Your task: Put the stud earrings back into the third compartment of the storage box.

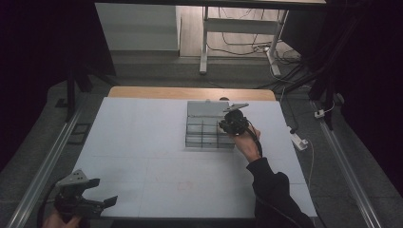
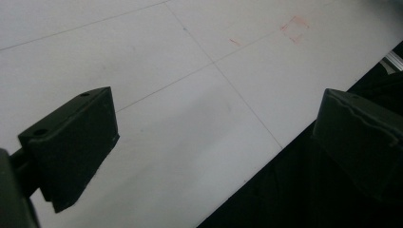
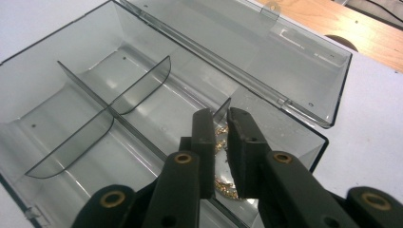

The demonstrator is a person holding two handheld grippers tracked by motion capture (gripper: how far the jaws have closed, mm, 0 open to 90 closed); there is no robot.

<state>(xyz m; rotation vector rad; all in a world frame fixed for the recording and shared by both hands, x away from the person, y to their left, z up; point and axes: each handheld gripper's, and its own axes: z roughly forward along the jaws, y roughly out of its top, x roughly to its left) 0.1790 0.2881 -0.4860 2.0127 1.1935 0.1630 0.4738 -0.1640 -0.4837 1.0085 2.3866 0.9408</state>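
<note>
Reaching into the clear box (image 3: 119,95) at the table's far middle, lid lying open behind it. Right gripper (image 3: 221,137) dipping into the near compartment, jaws nearly pressed together over a gold chain (image 3: 221,183); whether actually pinching it, impossible to tell. Left gripper (image 2: 214,142) idling spread wide at the near table (image 2: 166,118) edge, keeping clear.

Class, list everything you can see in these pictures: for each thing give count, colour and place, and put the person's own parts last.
Table: one, white top with a wooden far edge, centre.
Organiser box: one, clear grey plastic, divided into compartments, lid open; far centre of the table.
Gold chain: one, gold, in the box compartment under the right tongs.
Desk frame: one, white, beyond the table.
Cables: several, dark, on the floor.
Left tongs: one, black, open, near left corner.
Right tongs: one, black, nearly closed, over the box.
Sleeve: one, black, right arm.
</note>
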